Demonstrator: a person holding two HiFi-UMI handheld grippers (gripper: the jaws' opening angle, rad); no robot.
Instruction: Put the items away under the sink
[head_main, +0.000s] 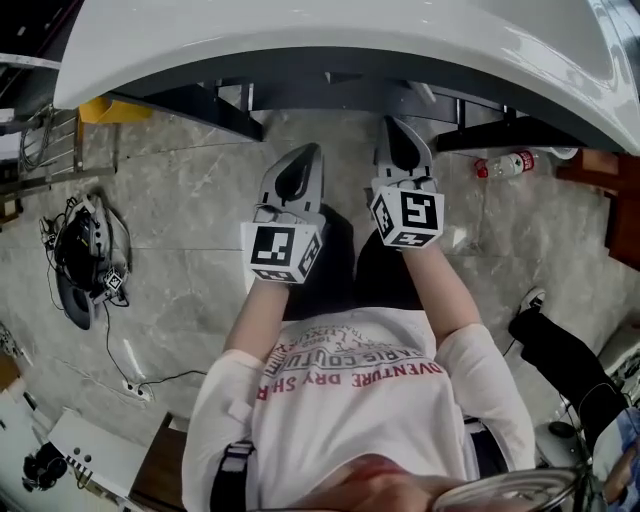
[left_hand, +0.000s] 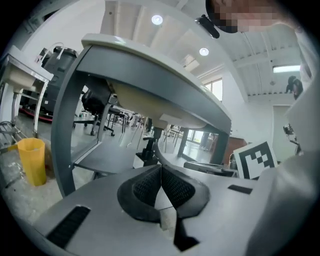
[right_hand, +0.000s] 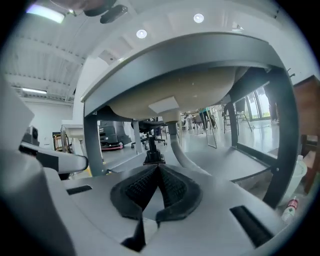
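Observation:
In the head view my left gripper (head_main: 300, 162) and right gripper (head_main: 401, 138) are held side by side in front of the white sink (head_main: 300, 50), pointing under its rim. Both are shut with nothing between the pads, as the left gripper view (left_hand: 161, 169) and the right gripper view (right_hand: 158, 168) show. The pale underside of the basin (right_hand: 190, 90) hangs above a grey shelf (right_hand: 250, 155) inside the grey frame (left_hand: 65, 130). A clear bottle with a red label (head_main: 505, 165) lies on the floor at the right, beside the frame's right leg (right_hand: 290, 207).
A yellow bin (left_hand: 31, 160) stands on the floor left of the sink frame. A bundle of black cables and gear (head_main: 80, 260) lies on the tiled floor at the left. Brown wooden furniture (head_main: 615, 190) stands at the right edge. Office chairs stand beyond the sink.

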